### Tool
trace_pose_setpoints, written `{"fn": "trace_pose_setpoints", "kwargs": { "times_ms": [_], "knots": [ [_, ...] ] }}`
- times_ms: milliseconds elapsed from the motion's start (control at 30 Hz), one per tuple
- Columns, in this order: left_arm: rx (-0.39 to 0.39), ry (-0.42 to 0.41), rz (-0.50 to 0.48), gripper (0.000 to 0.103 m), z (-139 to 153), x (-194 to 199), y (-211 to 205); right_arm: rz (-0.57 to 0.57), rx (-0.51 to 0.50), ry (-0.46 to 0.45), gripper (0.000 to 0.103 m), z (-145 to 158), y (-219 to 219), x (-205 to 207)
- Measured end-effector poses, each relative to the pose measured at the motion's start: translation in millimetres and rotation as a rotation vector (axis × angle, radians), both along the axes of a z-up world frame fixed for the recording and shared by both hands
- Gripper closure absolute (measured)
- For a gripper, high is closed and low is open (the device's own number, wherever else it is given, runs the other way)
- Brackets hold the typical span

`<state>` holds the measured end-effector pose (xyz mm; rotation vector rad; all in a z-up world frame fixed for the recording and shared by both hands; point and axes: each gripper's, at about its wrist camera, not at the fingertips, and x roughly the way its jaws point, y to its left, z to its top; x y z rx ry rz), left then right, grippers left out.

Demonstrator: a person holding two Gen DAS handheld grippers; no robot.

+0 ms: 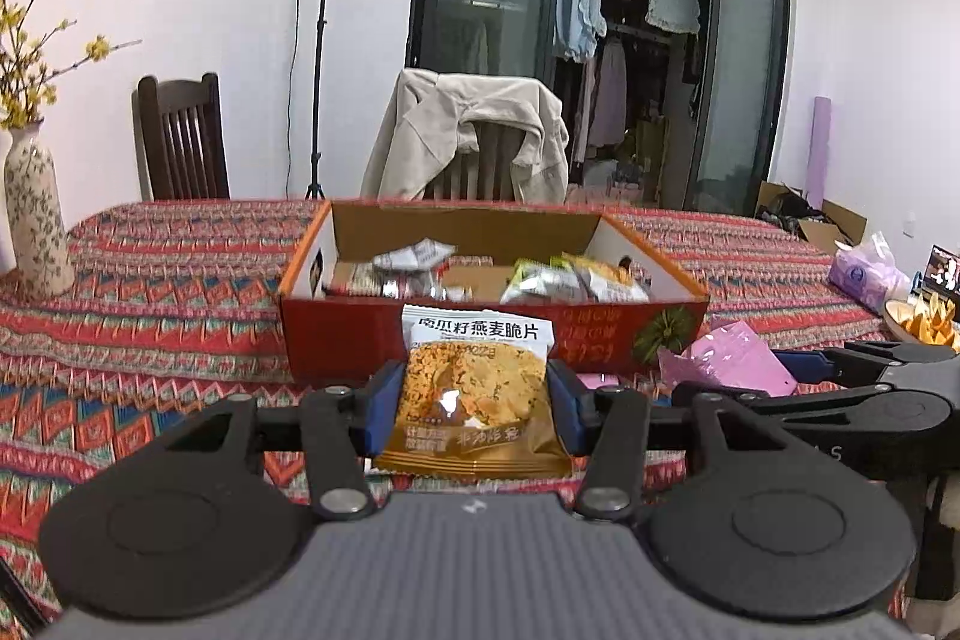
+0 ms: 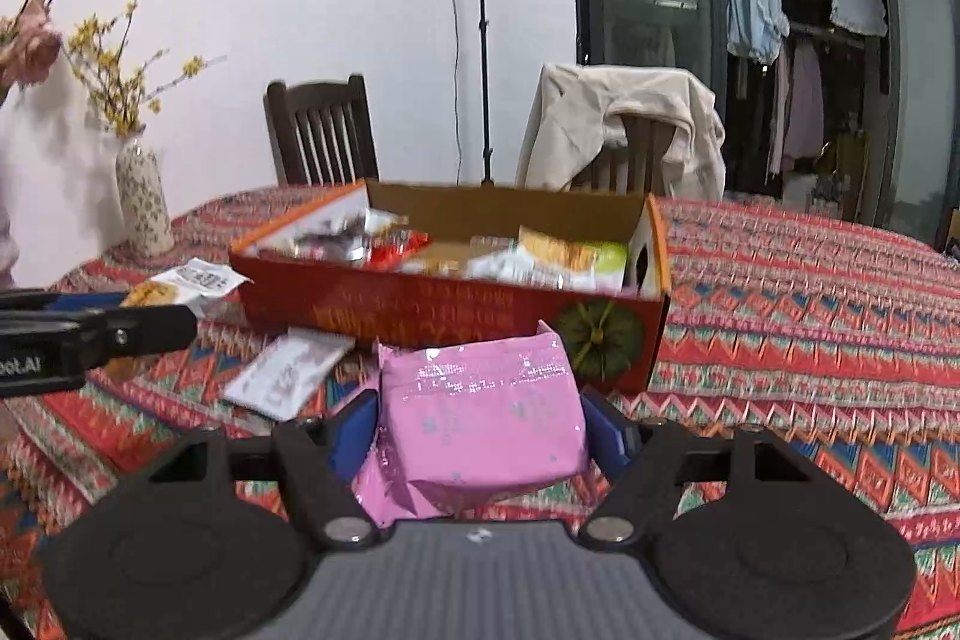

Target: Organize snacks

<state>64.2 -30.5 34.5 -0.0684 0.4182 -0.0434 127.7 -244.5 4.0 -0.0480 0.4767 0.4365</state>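
Left gripper [image 1: 474, 403]: blue fingers [image 1: 384, 403] clamped on an orange oat-crisp packet [image 1: 474, 388], held upright above the tabletop [image 1: 168, 292] just in front of the red cardboard box [image 1: 480, 334]. Right gripper [image 2: 480, 430]: fingers clamped on a pink foil packet [image 2: 480, 418], also held up on the near side of the box, by its right end with the green print. Box is open-topped and sits mid-tabletop with several snack packets [image 1: 564, 277] already inside. A white sachet [image 2: 288, 370] lies flat on the cloth against the box's near wall, between the two grippers. Vase with yellow flowers [image 1: 33, 214] near the left edge; tissue pack [image 1: 864, 268] and a bowl of chips [image 1: 921, 322] toward the right edge. Two chairs behind the far edge, one draped with a beige jacket [image 1: 474, 136].
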Motion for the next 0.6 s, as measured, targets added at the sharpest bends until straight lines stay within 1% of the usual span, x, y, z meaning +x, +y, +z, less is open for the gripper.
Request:
{"fn": "trace_pose_setpoints", "kwargs": {
  "times_ms": [267,433,600],
  "knots": [
    [0.010,-0.059,0.005,0.051,30,30,-1,-0.034,0.039,-0.064,0.032,35,7,21],
    [0.004,-0.094,0.023,0.051,49,55,0,-0.063,0.056,-0.078,0.032,54,14,46],
    [-0.003,-0.117,0.044,0.051,60,82,1,-0.087,0.062,-0.076,0.032,63,24,76]
  ]
}}
